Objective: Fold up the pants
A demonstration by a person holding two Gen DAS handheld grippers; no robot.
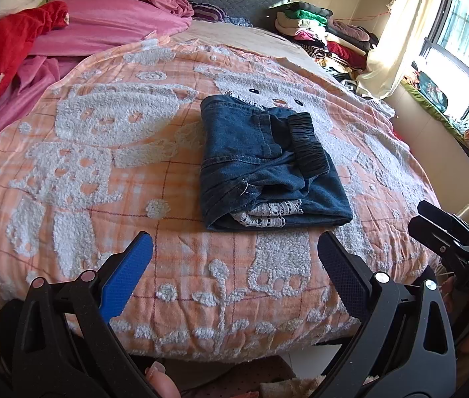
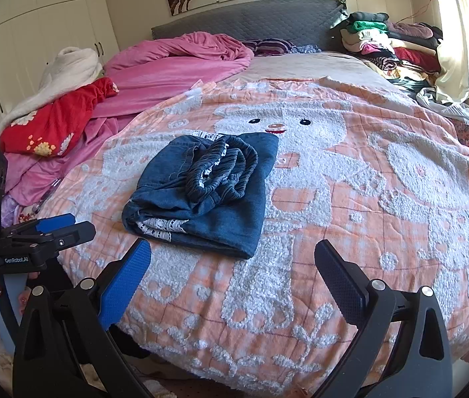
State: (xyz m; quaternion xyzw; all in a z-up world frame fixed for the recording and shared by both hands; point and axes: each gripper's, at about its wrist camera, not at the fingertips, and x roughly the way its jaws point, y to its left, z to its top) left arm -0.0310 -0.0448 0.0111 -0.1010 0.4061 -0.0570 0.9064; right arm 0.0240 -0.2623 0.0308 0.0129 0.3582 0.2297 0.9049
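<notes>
Lying folded on the quilt (image 1: 108, 172) mid-bed, the pants (image 1: 267, 169) touch neither tool; left tool (image 1: 234, 258) and right tool (image 2: 232, 265) hover nearby, both spread wide, empty.

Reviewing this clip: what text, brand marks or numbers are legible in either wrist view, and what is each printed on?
"GenRobot.AI": white print on the body of the left claw, seen in the right wrist view.
"DAS": pale letters on the body of the right claw, seen in the left wrist view; it may be part of a longer marking.
A further white line at the left claw's edge is cut off and unreadable.
No readable text on the folded pants or the blanket.
</notes>
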